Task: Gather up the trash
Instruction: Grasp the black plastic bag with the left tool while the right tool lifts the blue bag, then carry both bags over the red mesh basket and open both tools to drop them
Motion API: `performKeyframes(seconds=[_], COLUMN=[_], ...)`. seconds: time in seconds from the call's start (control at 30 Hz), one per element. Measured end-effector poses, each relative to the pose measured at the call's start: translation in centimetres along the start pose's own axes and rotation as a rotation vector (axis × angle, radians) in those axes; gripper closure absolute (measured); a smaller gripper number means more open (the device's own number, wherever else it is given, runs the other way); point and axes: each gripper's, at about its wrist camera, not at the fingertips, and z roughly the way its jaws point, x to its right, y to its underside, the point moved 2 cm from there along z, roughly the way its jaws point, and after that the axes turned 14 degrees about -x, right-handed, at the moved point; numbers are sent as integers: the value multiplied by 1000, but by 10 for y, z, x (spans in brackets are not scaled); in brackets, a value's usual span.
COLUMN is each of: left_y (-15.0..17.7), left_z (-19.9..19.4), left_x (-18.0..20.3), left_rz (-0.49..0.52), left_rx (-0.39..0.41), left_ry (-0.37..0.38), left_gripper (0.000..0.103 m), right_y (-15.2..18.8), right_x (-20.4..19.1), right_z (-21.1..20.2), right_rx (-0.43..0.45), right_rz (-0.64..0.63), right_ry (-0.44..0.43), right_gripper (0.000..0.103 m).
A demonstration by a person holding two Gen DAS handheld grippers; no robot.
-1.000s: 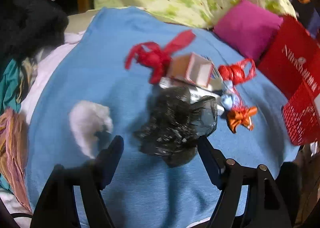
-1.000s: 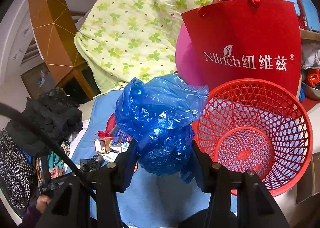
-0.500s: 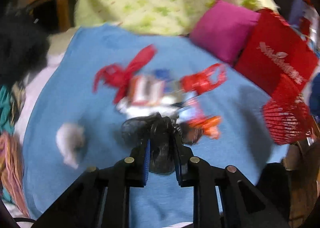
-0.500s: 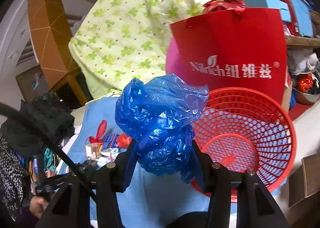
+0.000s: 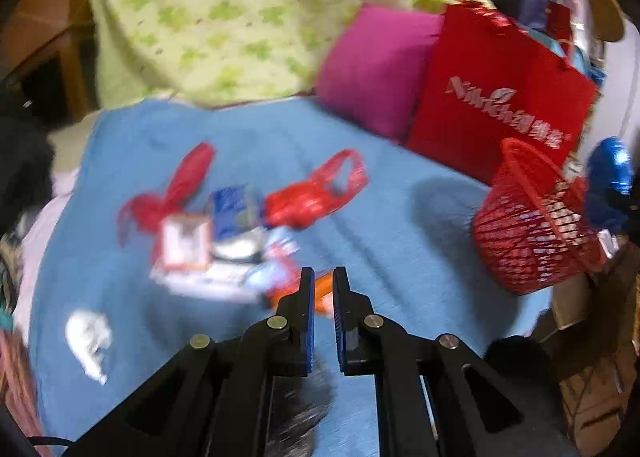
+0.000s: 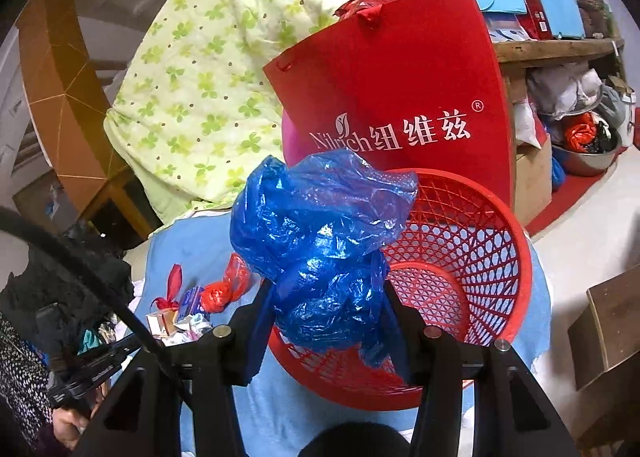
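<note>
While my left gripper (image 5: 320,293), jaws together, pinches a black bag (image 5: 298,413) over the blue blanket (image 5: 400,217), my right gripper (image 6: 328,297) clamps the blue bag (image 6: 320,225) above the red basket's (image 6: 516,297) near-left rim.

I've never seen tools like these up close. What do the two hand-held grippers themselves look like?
Both are black plastic. The left hand-held gripper has two flat fingers lined with ribbed blue pads, on angular linkage arms joined by round silver pins. The right hand-held gripper has the same black linkages and pins. A black cable crosses its view.
</note>
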Motion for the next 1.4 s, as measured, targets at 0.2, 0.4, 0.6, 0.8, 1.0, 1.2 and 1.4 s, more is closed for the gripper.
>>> performKeyframes(seconds=[0.2, 0.4, 0.6, 0.8, 1.0, 1.2, 1.4], left_y=[36, 68, 82, 88, 84, 61, 7], left_z=[0, 50, 87, 79, 45, -24, -74], left_x=[-27, -26, -35, -42, -49, -41, 10], left_rz=[-161, -208, -215, -194, -178, -88, 81], left_rx=[16, -73, -122, -78, -16, 120, 219], left_ry=[-157, -195, -97, -44, -23, -14, 104], left_gripper=[20, 20, 56, 69, 69, 69, 69], right_y=[2, -9, -15, -11, -19, -30, -34], right_x=[-15, -10, -30, -60, -82, -92, -67], right_z=[9, 35, 41, 43, 49, 39, 18], right_rx=[8, -9, -29, -53, -79, -41, -30], right_rz=[-51, 21, -11, -35, 12, 18, 1], right_ry=[1, 55, 113, 124, 73, 4, -32], right_gripper=[48, 49, 49, 49, 49, 49, 49])
